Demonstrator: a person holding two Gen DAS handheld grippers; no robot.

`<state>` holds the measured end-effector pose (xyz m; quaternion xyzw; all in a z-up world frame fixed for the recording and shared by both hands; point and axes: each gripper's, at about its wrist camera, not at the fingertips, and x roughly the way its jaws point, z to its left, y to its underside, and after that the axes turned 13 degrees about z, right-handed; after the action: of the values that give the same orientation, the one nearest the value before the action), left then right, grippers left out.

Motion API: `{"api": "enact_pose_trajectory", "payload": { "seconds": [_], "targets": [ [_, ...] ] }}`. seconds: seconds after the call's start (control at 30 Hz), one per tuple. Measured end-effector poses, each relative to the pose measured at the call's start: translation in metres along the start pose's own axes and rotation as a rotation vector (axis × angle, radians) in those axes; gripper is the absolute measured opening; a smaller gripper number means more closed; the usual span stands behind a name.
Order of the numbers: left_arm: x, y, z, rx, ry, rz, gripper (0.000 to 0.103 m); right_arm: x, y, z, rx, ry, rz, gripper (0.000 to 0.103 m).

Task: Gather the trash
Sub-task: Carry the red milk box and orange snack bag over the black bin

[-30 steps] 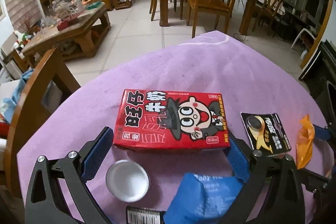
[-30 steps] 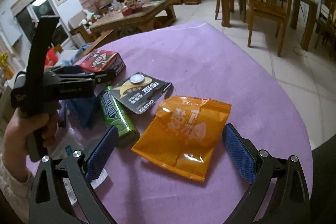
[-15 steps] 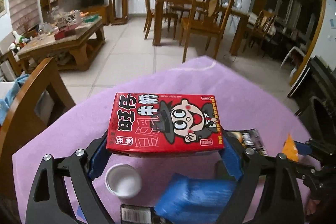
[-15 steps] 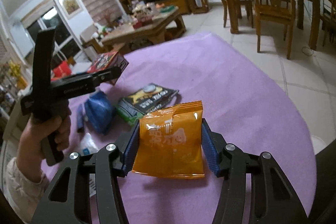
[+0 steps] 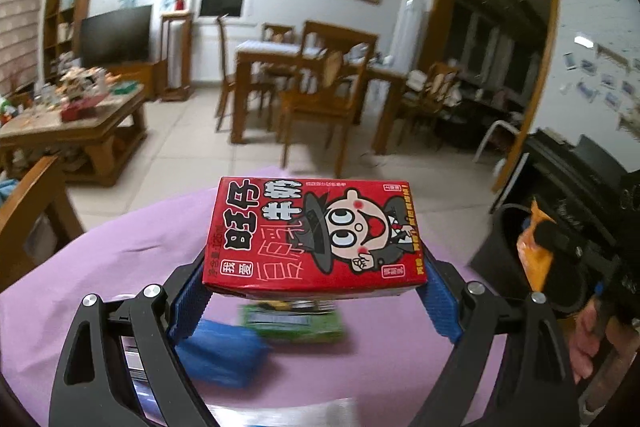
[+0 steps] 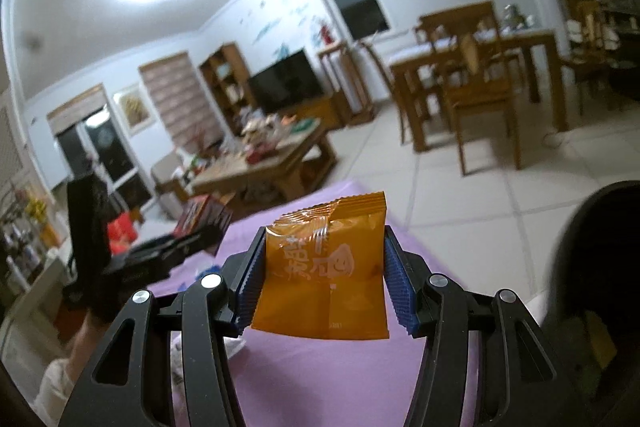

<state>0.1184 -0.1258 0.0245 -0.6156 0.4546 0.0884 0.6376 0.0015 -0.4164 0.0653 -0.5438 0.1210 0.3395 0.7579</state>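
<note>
Trash is in both grips, lifted clear of the purple-covered bench [image 5: 120,267]. The left hand-held gripper [image 5: 312,301] stands wide, its blue pads pressing the two ends of a red milk carton [image 5: 312,235] held flat above the cloth. The right hand-held gripper [image 6: 322,281] is about half closed on an orange snack packet [image 6: 324,267], upright between its pads. On the bench beneath the carton lie a blue crumpled wrapper [image 5: 224,351] near left and a green can [image 5: 296,319], blurred, just beside it. At the far right stands a dark container [image 6: 592,267], perhaps a bin; something yellowish shows in it, too dim to identify.
</note>
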Motion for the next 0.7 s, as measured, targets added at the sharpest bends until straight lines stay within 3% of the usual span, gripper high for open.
{"api": "enact_pose_trajectory", "payload": {
  "seconds": [0.3,0.7],
  "targets": [
    [0.015,-0.001,-0.092,0.124,0.109,-0.009,0.088,-0.109,0.011,-0.083,0.12,0.102,-0.17,0.054],
    [0.057,0.008,-0.212,0.258,0.263,0.056,0.088,-0.204,0.046,-0.196,0.272,0.207,-0.27,0.054]
  ]
}}
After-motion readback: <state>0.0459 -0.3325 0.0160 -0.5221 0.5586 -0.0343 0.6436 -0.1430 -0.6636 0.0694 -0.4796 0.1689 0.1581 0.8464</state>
